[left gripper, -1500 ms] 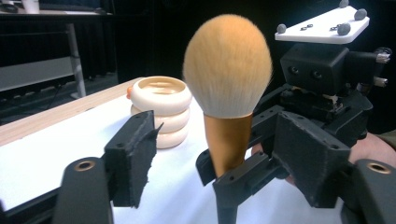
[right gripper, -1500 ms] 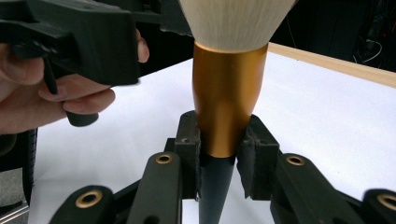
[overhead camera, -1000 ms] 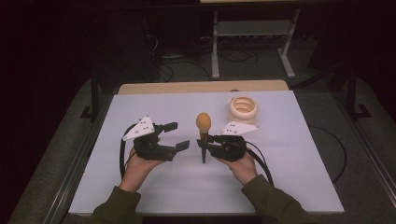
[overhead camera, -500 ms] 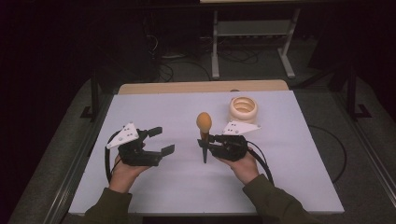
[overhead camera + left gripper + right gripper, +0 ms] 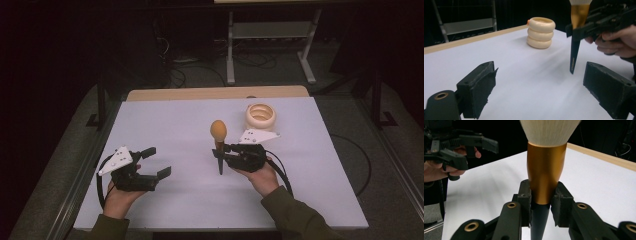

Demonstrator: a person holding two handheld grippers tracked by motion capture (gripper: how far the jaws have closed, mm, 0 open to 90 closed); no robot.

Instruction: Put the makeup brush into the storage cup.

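Currently the right gripper has its fingers pinching the brush at the gold ferrule, holding it upright near the middle of the white worktop, with the pale bristle head on top and the black handle tip pointing down, close over the surface. The left gripper sits near the front left of the worktop, well apart from the brush; its fingers are spread wide with nothing between them and have just been opening. Between the two grippers lies a bare stretch of white surface, and more open surface runs along the left edge and the far edge. A cream ribbed holder, shaped like stacked rings, stands toward the far right of the worktop, just beyond the right gripper's grey plate. A tan wooden strip borders the far edge. Dark metal rails flank the worktop on both sides. Beyond it, the room is dim, with a grey floor, loose cables and a light metal frame standing behind.
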